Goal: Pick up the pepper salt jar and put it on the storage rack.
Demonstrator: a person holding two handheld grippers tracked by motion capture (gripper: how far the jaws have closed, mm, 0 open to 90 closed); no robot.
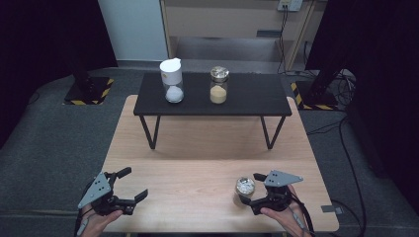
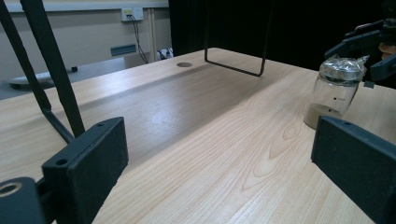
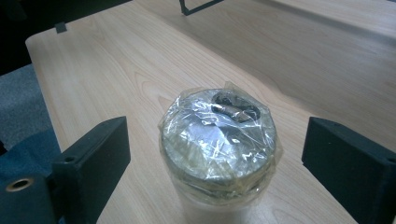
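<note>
A small glass jar (image 1: 244,190) with crinkled plastic wrap over its mouth stands upright near the front right of the wooden table (image 1: 197,148); a little pale powder lies in its bottom (image 2: 322,112). My right gripper (image 1: 250,189) has a jaw on either side of the jar (image 3: 219,140), level with its top. Bare table shows in the gap on each side, so the pads do not touch it. My left gripper (image 1: 136,182) rests at the front left, open, with only bare wood between its jaws (image 2: 219,140). From there the jar (image 2: 336,91) stands off to the right.
A low black bench (image 1: 257,94) on thin wire legs (image 1: 148,133) stands across the back of the table. On it are a jar of white powder with a white cap (image 1: 173,81) and a jar of tan powder (image 1: 219,86).
</note>
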